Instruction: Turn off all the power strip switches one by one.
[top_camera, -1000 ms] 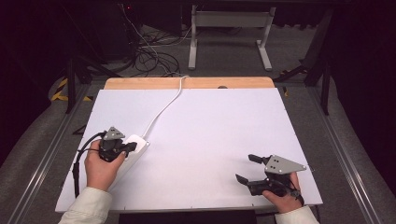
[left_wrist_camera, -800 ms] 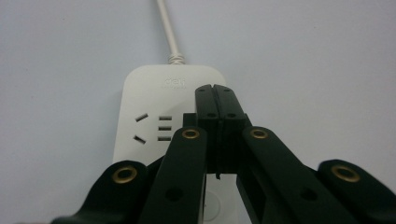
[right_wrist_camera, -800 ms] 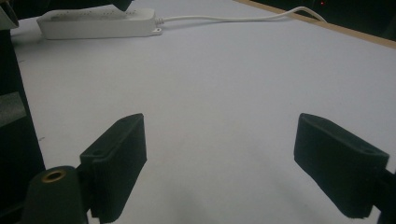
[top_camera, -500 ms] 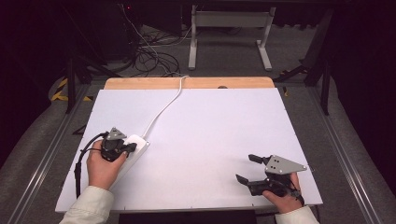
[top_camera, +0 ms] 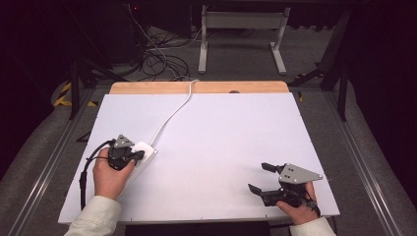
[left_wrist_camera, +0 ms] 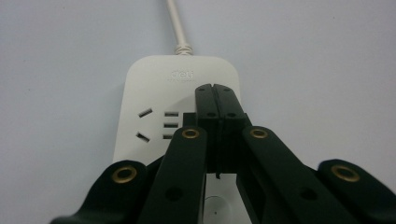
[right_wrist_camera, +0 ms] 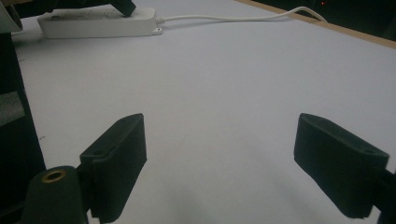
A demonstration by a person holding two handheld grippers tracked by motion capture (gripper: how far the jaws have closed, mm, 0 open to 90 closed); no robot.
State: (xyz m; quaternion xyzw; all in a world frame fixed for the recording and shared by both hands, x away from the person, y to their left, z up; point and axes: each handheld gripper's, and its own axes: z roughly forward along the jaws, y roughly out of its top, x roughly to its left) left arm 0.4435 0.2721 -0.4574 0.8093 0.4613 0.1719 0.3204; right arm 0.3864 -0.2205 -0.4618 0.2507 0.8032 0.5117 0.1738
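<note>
On the white table [top_camera: 221, 147], the power strip [top_camera: 142, 156] lies near the left edge, its pale cord [top_camera: 172, 113] running away to the far wooden edge. Your left gripper [top_camera: 129, 154] has crept a little farther onto the strip over the last second; its jaws are pressed together with nothing between them, their tips resting on the strip's top face just right of the sockets [left_wrist_camera: 159, 125] and below the printed logo, as the left gripper view shows. That small advance suggests you are pressing or steadying the strip rather than lifting it, so the work looks barely started. Well to the right of the strip, your right gripper [top_camera: 260, 178] has not moved: it waits spread wide and empty above bare table.
</note>
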